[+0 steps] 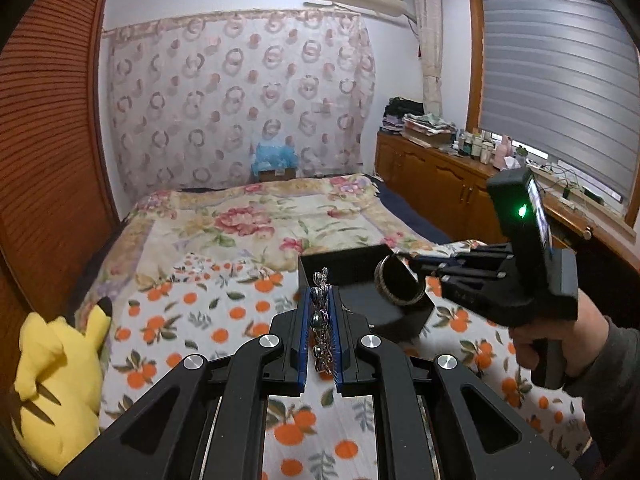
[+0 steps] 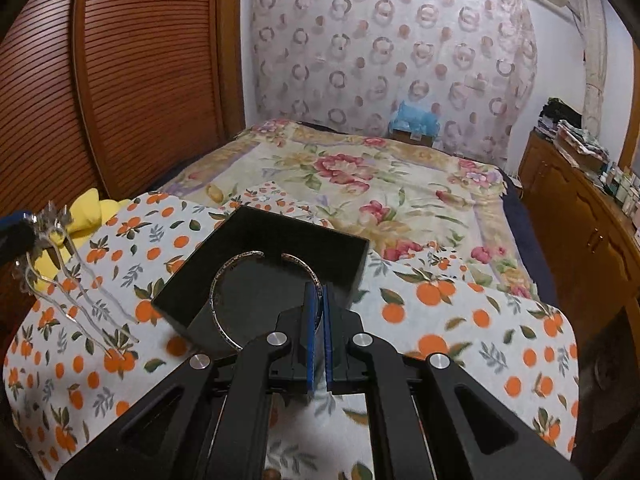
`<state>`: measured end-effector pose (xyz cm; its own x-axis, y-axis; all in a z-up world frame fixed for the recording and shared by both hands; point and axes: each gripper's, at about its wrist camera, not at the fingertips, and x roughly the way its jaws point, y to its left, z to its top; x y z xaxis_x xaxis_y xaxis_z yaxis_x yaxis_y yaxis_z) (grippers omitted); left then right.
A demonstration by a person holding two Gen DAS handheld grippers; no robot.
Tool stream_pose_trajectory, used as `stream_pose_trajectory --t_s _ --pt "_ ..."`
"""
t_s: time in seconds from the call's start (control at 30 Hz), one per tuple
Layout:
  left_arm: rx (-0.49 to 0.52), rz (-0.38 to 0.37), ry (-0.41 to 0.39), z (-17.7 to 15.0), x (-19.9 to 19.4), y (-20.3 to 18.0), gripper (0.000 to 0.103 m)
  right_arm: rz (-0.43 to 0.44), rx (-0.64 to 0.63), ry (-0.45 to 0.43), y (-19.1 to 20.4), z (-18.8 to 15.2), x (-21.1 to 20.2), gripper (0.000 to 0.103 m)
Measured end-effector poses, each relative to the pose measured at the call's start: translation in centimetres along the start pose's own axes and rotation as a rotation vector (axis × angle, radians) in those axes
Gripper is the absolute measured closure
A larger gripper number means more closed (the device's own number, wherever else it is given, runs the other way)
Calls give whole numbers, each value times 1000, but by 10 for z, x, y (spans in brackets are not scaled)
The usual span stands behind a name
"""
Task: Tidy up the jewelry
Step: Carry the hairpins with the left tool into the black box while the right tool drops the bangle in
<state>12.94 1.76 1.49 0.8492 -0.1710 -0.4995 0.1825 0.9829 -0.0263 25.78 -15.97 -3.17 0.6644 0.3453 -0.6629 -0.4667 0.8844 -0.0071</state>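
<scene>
Both hand-held grippers clamped: L (image 1: 320,320) hairpin (image 2: 60,272), R (image 2: 319,320) bangle (image 2: 228,280).

— What's in my left gripper (image 1: 320,316)?
— A shiny silver metal hairpin (image 1: 321,320), bumpy with beads, between ribbed blue pads (image 1: 304,336).
— And my right gripper (image 2: 319,312)?
— A polished metal bangle (image 2: 224,280), its rim finely textured, above a matt black box (image 2: 276,224). Below lies soft printed cloth (image 2: 460,320).
</scene>
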Motion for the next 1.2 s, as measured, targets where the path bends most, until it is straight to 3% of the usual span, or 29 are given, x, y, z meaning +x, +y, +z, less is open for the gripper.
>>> stream_pose_trajectory --t_s 0.17,0.3,1.0,1.1,1.17,1.2 --pt "4 20 9 12 21 -1 95 65 -43 41 12 0 20 93" --pt "-1 24 29 16 40 -1 95 65 -46 35 10 -2 21 93" --pt "-2 -26 102 27 124 -32 94 84 -30 -33 -16 -49 -41 93" --pt "3 -20 111 23 121 -32 87 95 -38 -35 -12 -57 -48 93" --pt "12 -13 105 21 111 -31 75 102 -45 -35 -8 -64 -53 93" --pt "16 -14 101 18 104 -30 75 105 -50 -36 -6 -67 -56 93"
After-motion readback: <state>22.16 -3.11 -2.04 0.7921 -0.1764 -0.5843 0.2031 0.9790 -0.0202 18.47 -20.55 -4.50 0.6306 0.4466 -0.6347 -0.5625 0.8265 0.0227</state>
